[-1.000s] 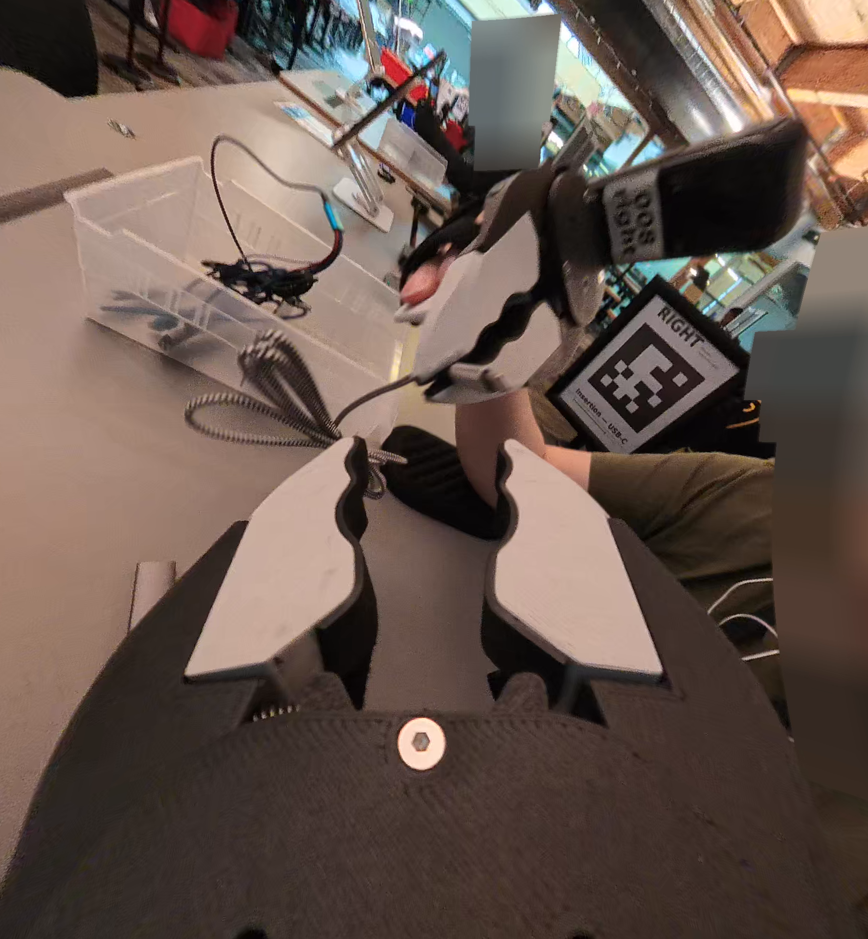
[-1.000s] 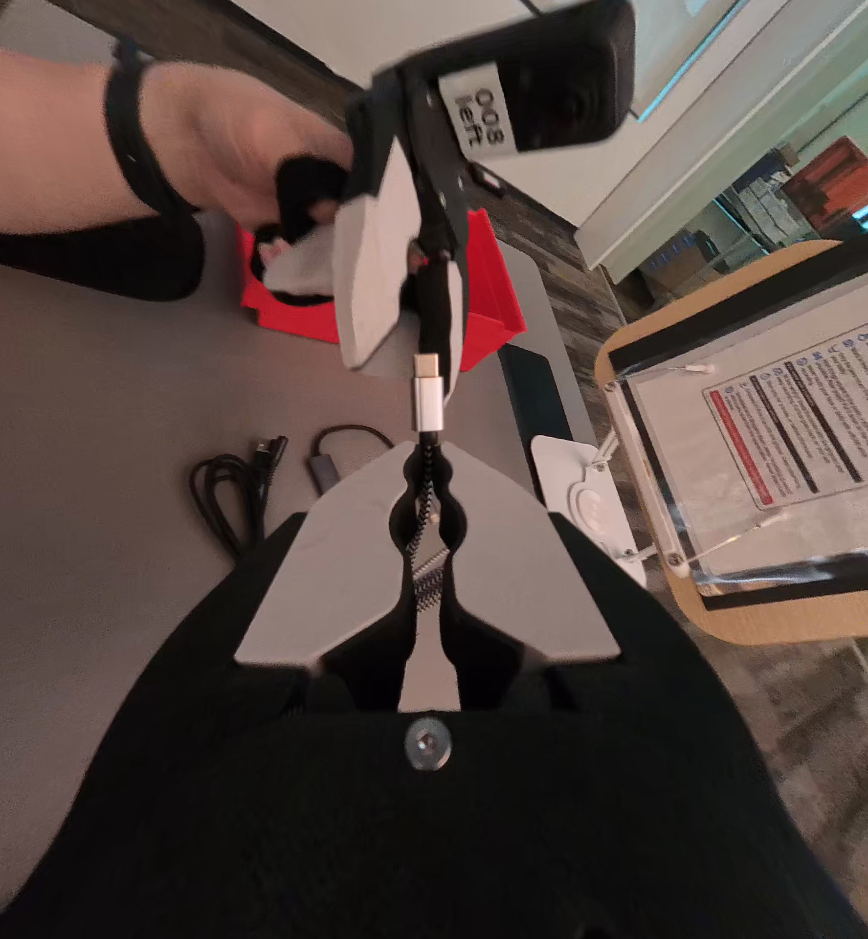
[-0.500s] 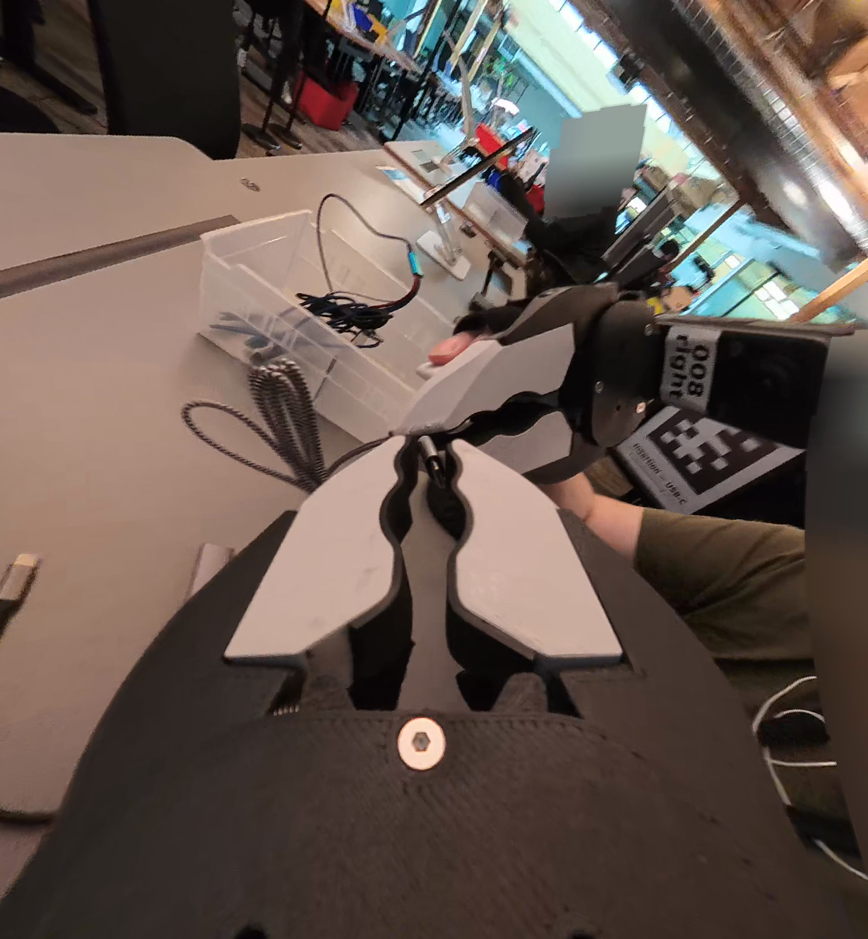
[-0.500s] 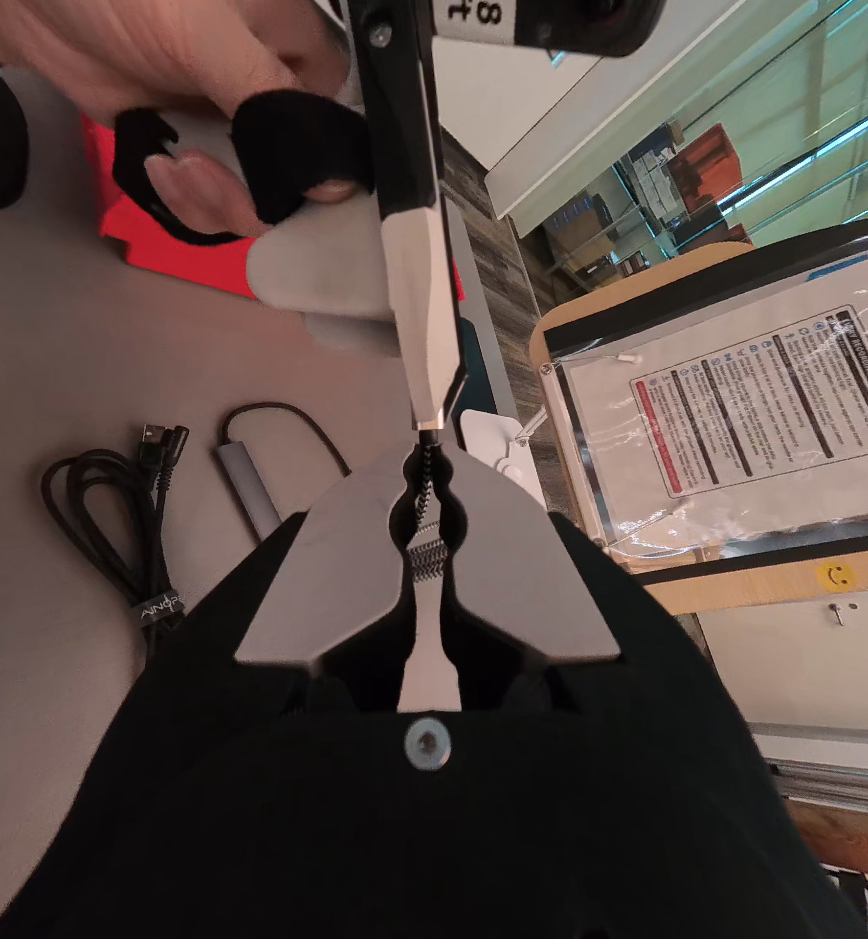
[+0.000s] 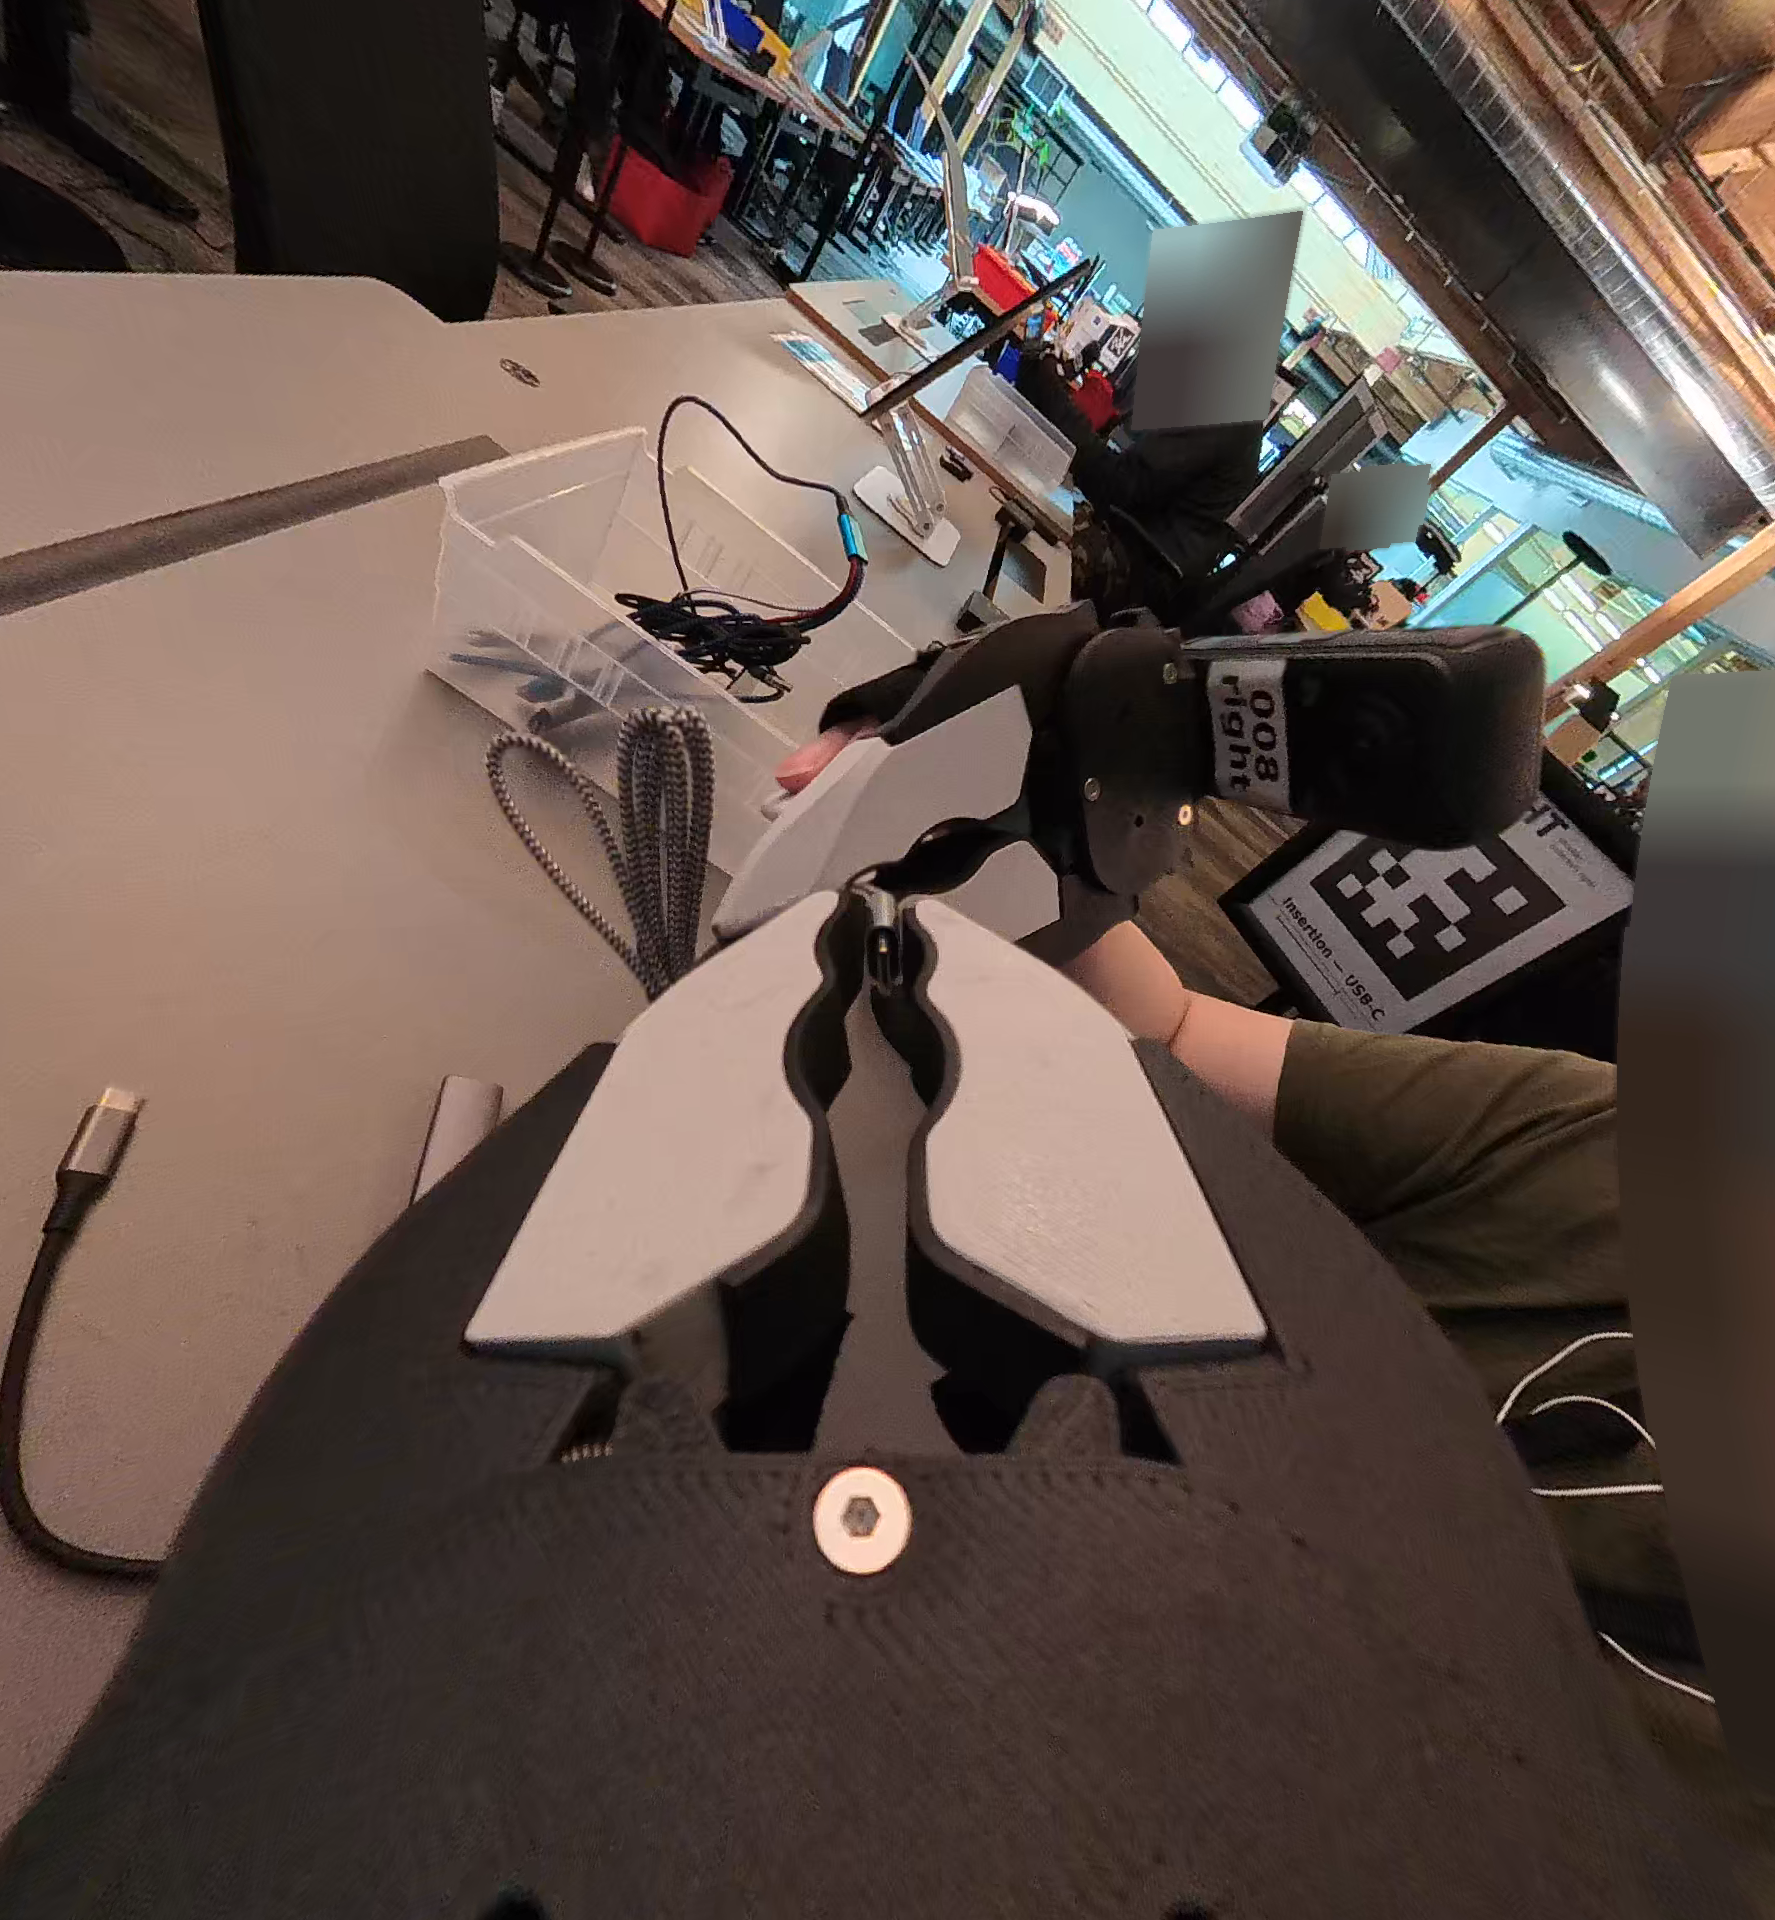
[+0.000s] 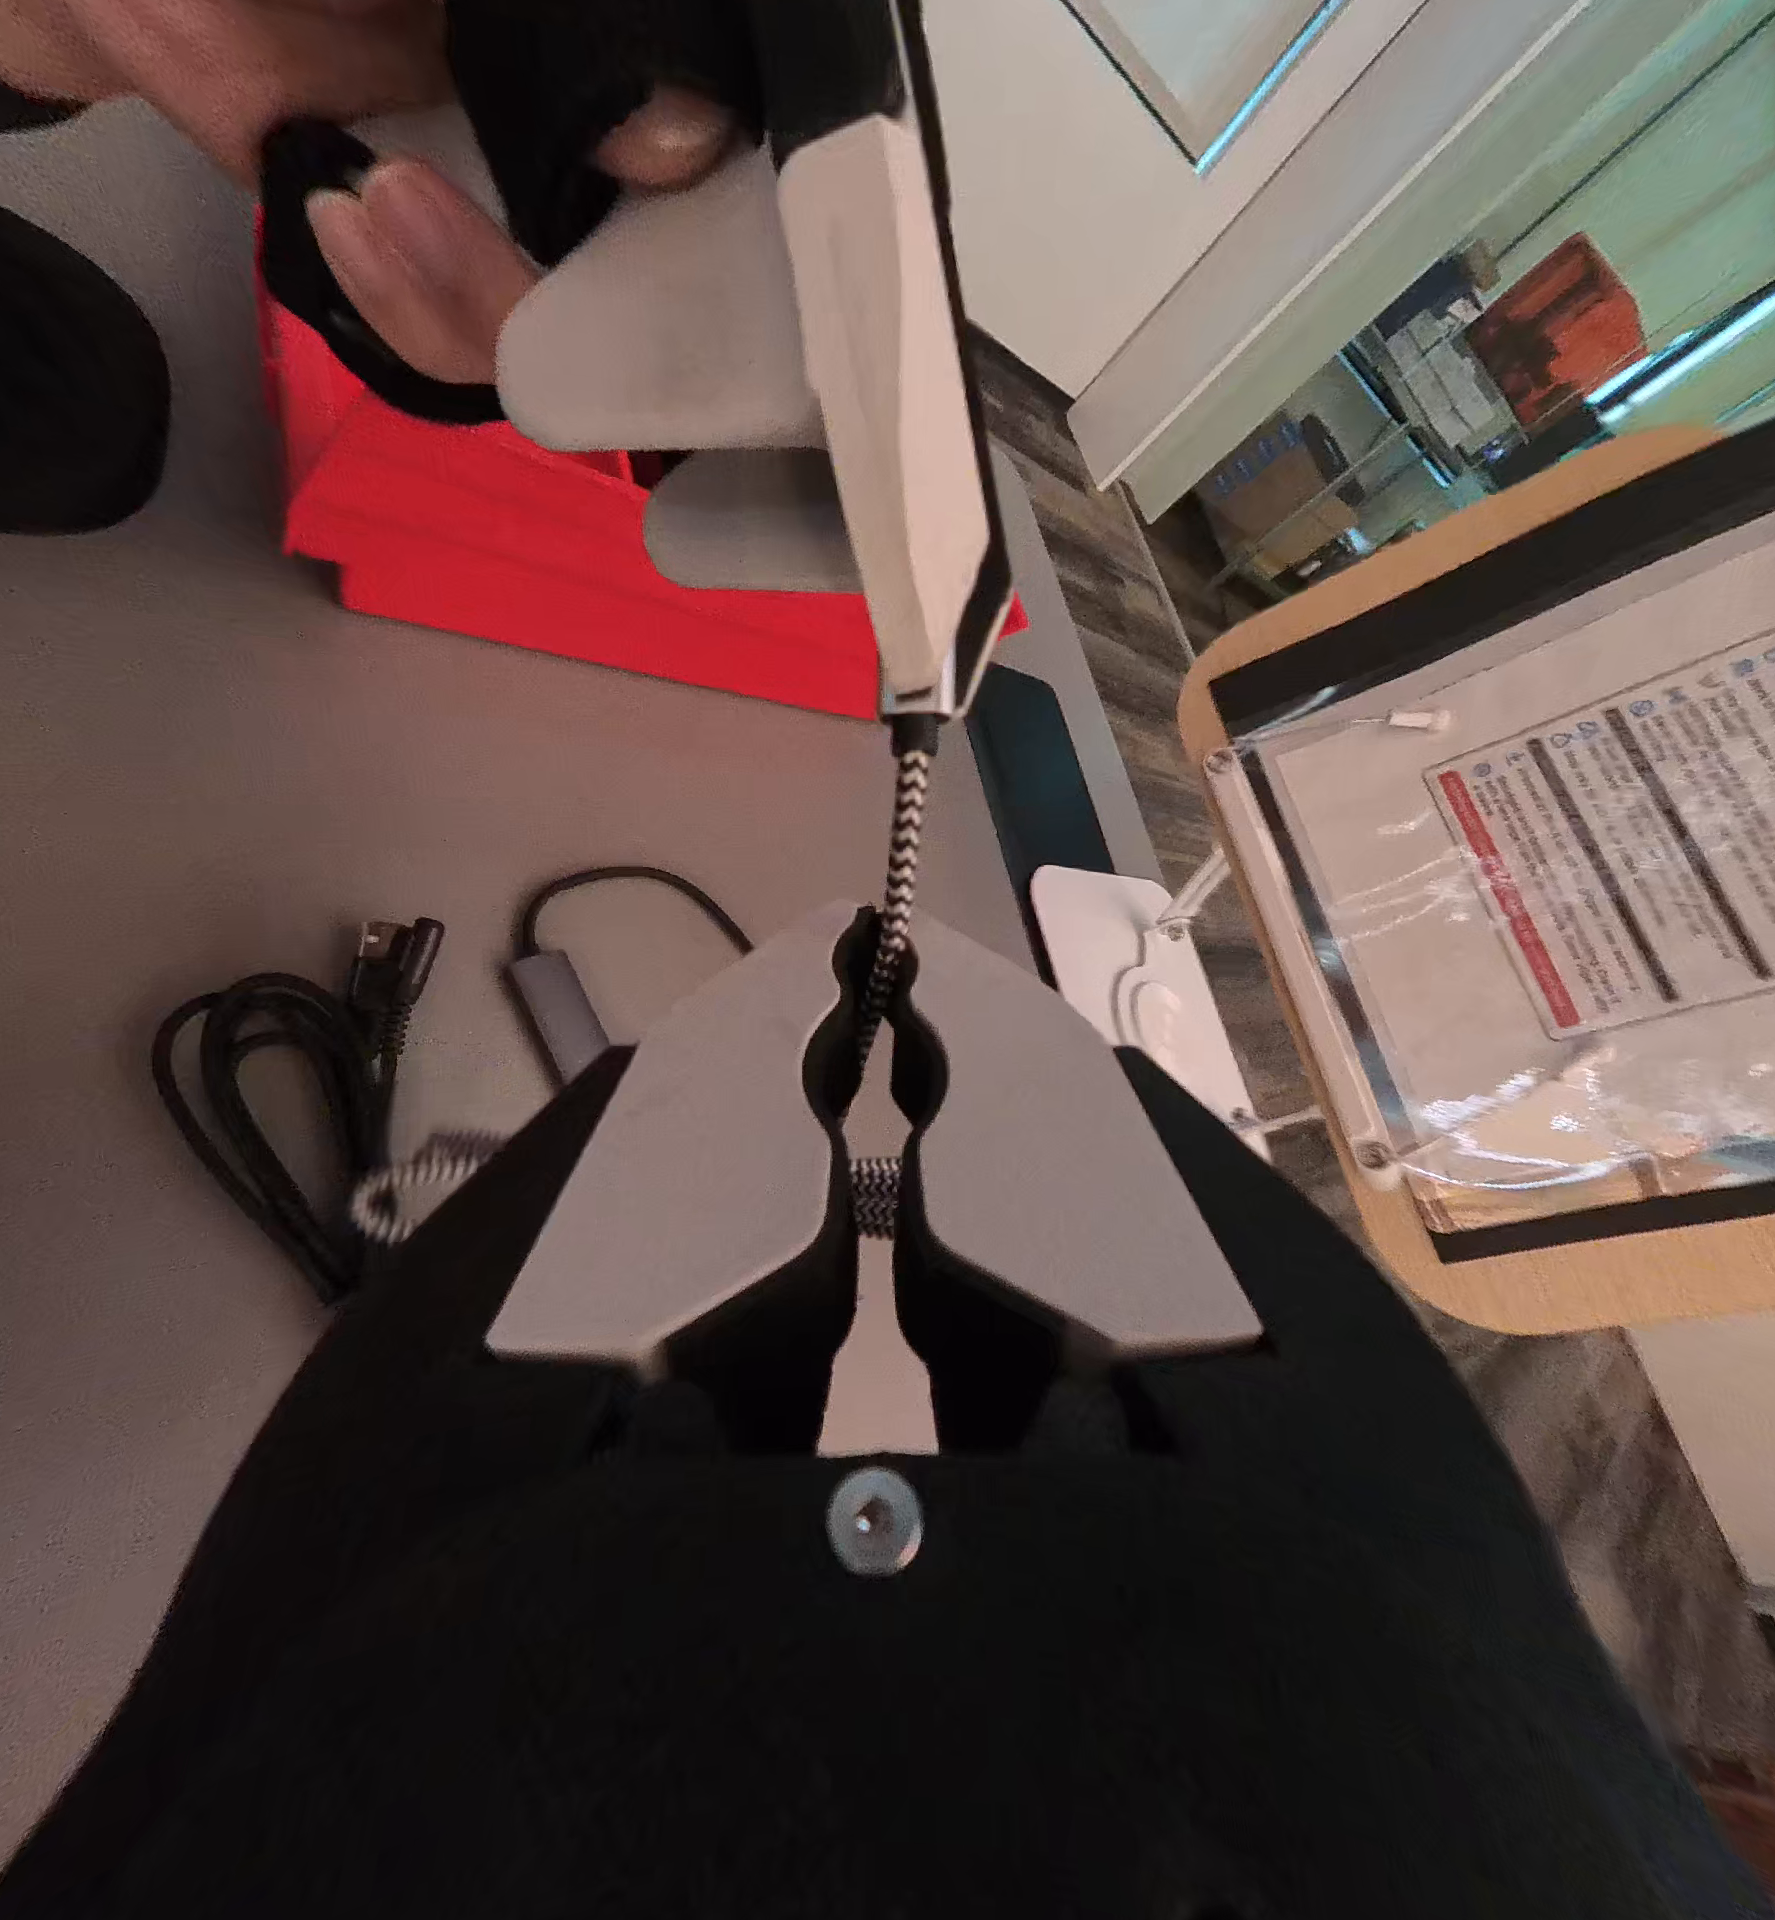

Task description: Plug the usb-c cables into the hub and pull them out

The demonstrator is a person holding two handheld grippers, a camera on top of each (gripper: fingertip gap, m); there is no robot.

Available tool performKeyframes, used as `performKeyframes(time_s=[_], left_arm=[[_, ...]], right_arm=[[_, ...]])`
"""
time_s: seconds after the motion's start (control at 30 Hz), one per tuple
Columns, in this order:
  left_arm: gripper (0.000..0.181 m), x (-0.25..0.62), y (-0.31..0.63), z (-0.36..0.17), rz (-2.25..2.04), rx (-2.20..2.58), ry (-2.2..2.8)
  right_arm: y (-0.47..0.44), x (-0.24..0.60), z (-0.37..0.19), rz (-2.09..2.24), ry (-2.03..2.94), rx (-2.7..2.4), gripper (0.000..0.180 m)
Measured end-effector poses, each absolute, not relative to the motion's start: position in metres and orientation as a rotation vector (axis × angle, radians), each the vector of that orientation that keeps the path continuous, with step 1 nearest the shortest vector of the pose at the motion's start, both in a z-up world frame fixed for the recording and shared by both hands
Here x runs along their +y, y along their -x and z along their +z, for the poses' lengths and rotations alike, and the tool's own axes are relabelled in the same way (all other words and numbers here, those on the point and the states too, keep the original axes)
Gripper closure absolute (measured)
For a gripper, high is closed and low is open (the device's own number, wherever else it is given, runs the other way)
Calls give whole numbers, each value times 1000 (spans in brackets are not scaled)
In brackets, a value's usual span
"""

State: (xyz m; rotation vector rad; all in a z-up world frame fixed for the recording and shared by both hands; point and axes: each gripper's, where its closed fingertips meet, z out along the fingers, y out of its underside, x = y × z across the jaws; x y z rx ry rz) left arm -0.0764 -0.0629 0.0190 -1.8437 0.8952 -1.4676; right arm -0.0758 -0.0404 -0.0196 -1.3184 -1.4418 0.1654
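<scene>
My left gripper (image 5: 878, 920) is shut on the metal USB-C plug (image 5: 884, 943) of a black-and-white braided cable (image 6: 905, 831). My right gripper (image 6: 878, 930) is shut on that cable a short way behind the plug. The two grippers face each other tip to tip above the table. In the right wrist view the left gripper (image 6: 927, 698) holds the plug (image 6: 914, 727) from above. The rest of the cable lies coiled (image 5: 659, 821) on the table. The grey hub (image 6: 556, 1003) lies flat on the table; in the left wrist view it (image 5: 462, 1117) is partly hidden by the gripper body.
The hub's short dark lead (image 5: 26, 1371) ends in a free plug (image 5: 104, 1127). A clear bin (image 5: 550, 540) holds more cables. A black cable bundle (image 6: 259, 1101) lies left of the hub. A red bin (image 6: 550, 561) and a framed sheet (image 6: 1610, 914) stand nearby. Some 5 centimetres of space lies between my two pairs of fingers. From either gripper's tips it is about 20 centimetres to the grey hub (image 6: 556, 1003).
My left gripper went from open to shut on the plug held out by my right gripper. The grippers then drew apart, so a stretch of braided cable now shows between them.
</scene>
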Motion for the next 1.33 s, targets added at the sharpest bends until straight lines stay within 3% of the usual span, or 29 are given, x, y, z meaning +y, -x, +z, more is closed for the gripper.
performKeyframes(time_s=[0.5, 0.8, 0.93, 1.13, 1.23, 1.33], left_arm=[[165, -64, 72, 7, -1508, 921, 1905], [175, -68, 75, 4, -1411, 1019, 1906], [175, -74, 78, 8, -1409, 1066, 1884], [175, -118, 79, 33, -1547, 1292, 1717], [175, -158, 73, 51, -1663, 1452, 1565], [175, -192, 63, 74, -1806, 1502, 1390]], right_arm=[[75, -36, -18, 12, 1309, -1439, 180], [79, -42, -18, 29, 1263, -1469, 180], [75, -64, -13, 119, 1130, -1576, 151], [35, -84, 64, 389, 923, -1313, 138], [0, -84, 99, 456, 834, -1128, 139], [-15, -69, 95, 427, 776, -1050, 148]])
